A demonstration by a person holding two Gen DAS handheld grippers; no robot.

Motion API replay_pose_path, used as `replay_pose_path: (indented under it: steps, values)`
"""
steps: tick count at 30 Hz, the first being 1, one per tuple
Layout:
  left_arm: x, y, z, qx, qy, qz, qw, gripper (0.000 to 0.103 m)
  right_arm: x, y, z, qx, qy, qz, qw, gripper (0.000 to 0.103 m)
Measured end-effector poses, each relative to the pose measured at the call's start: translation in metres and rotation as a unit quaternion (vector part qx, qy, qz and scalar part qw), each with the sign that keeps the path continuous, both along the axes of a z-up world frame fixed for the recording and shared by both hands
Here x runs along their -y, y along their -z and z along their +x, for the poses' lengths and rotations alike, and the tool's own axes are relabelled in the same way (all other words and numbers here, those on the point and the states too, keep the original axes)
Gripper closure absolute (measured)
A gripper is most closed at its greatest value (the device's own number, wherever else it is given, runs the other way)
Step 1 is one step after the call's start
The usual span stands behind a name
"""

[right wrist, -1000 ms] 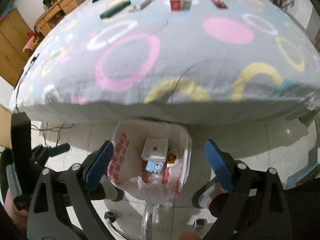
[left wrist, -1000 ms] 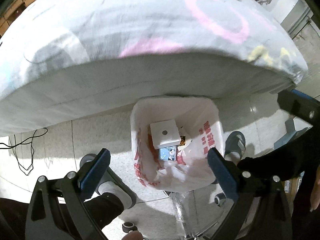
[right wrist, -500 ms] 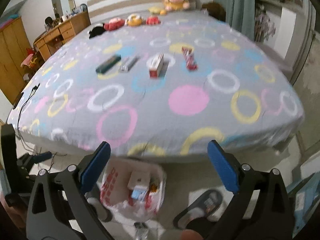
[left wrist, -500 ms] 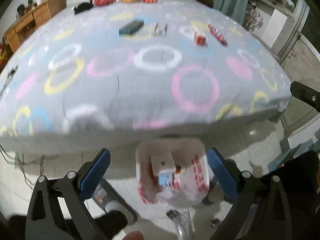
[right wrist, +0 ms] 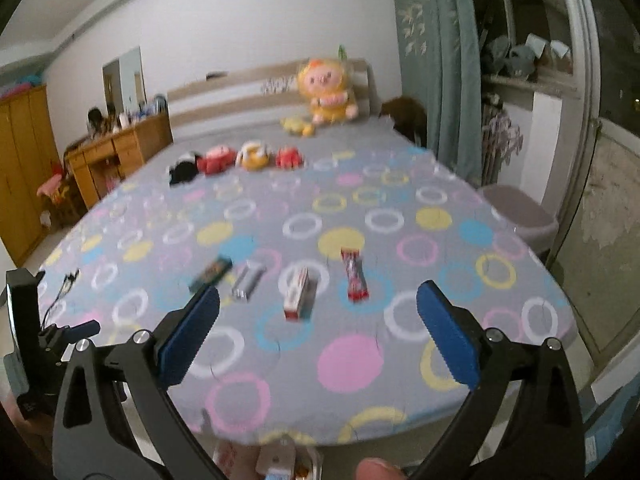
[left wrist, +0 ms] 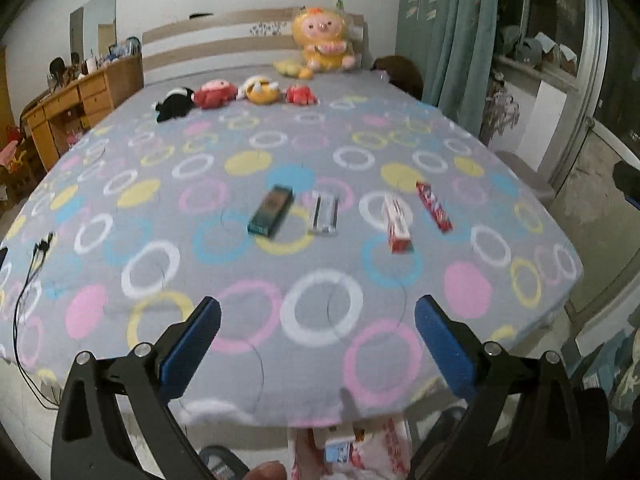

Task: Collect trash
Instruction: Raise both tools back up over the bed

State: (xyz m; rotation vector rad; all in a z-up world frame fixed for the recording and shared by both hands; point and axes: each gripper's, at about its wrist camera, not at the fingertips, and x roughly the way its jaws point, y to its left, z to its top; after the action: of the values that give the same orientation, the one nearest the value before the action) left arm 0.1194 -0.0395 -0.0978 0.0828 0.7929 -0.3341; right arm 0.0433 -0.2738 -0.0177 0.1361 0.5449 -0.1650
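Observation:
Several pieces of trash lie in a row on the bed: a dark green box, a silver packet, a red and white box and a red wrapper. The white trash bag with boxes inside shows at the bottom edge, below the bed's near side. My left gripper is open and empty above the bed's near edge. My right gripper is also open and empty, just short of the row.
Plush toys line the far part of the bed, with a big yellow one at the headboard. A wooden desk stands left, a curtain and a grey stool right. A black cable lies at the left edge.
Both grippers have risen and tilted up from over the trash bag on the floor. The bed's top and the row of trash have come into view, and the bag has dropped to the bottom edge.

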Motion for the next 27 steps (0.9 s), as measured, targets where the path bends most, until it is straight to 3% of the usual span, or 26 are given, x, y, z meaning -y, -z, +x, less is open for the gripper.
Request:
replay_pose_path:
  steps: [4, 8, 12, 20, 27]
  values:
    - [0.006, -0.011, 0.010, 0.010, 0.002, 0.001, 0.9999, 0.008, -0.006, -0.012, 0.001, 0.035, 0.011, -0.042, 0.998, 0.007]
    - [0.009, -0.018, 0.019, 0.017, 0.002, 0.005, 0.9998, 0.008, -0.007, -0.015, 0.009, 0.032, -0.007, -0.060, 0.998, 0.007]
    - [0.007, -0.023, 0.033, 0.015, -0.001, -0.008, 0.9999, 0.008, 0.002, -0.018, 0.022, 0.019, -0.013, -0.042, 0.999, 0.007]
    - [0.006, -0.021, 0.071, 0.001, 0.005, 0.010, 0.9999, 0.008, 0.015, -0.023, 0.048, -0.005, -0.016, -0.019, 1.000, 0.007]
    - [0.005, -0.001, 0.122, -0.022, 0.002, 0.027, 0.9994, 0.008, 0.033, 0.002, 0.101, -0.082, -0.009, 0.000, 0.997, 0.007]
